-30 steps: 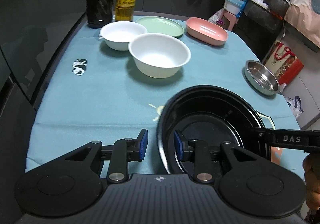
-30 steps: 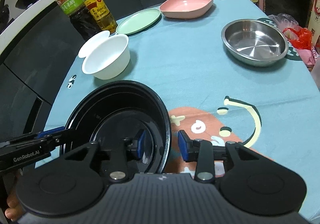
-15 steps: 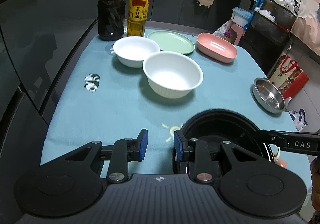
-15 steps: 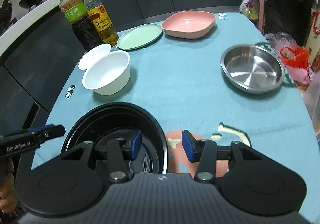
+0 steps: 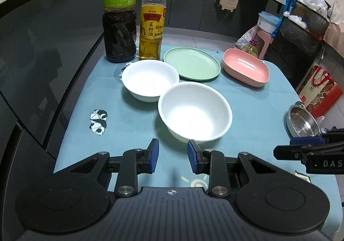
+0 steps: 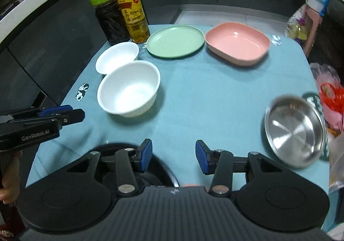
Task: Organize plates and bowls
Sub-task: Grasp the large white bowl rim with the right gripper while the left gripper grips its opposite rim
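Right wrist view: white bowls (image 6: 129,88), green plate (image 6: 175,40), pink dish (image 6: 237,44) and steel bowl (image 6: 294,131) lie unstacked; both jaws spread, empty.

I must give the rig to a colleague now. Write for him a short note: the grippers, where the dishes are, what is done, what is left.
Left gripper: open, empty, just short of the near white bowl.
Right gripper: open, empty, over the rim of the black bowl at the near edge.
Far side: small white bowl, green plate, pink dish. Steel bowl on the right.
Done: nothing stacked.
Left: gather bowls and plates.
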A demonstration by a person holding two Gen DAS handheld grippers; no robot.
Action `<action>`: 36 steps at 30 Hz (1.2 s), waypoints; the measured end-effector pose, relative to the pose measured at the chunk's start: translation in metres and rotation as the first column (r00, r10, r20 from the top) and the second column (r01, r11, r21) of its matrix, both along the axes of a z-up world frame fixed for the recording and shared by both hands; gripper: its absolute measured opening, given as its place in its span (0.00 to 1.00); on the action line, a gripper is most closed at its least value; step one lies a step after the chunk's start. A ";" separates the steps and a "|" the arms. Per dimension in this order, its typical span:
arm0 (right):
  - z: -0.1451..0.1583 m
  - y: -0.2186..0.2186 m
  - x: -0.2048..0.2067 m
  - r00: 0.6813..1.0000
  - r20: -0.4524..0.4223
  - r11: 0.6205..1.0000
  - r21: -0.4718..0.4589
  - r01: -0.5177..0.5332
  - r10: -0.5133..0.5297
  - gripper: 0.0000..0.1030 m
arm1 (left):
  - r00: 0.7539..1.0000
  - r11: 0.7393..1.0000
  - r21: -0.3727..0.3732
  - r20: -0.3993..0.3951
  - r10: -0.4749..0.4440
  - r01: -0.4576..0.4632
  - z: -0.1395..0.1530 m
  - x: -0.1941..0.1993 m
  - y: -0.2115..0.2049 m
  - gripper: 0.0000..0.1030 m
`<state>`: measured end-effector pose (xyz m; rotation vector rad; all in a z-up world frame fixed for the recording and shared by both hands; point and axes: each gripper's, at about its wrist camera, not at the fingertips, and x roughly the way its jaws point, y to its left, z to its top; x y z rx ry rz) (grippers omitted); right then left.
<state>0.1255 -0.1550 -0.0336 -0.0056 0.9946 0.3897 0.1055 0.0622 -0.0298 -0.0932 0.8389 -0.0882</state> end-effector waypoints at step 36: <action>-0.036 0.065 0.086 0.996 -0.057 0.998 -0.018 -0.067 0.066 0.14 | 0.999 1.000 -0.013 -0.048 -0.016 0.015 -0.034 0.060 -0.005 0.16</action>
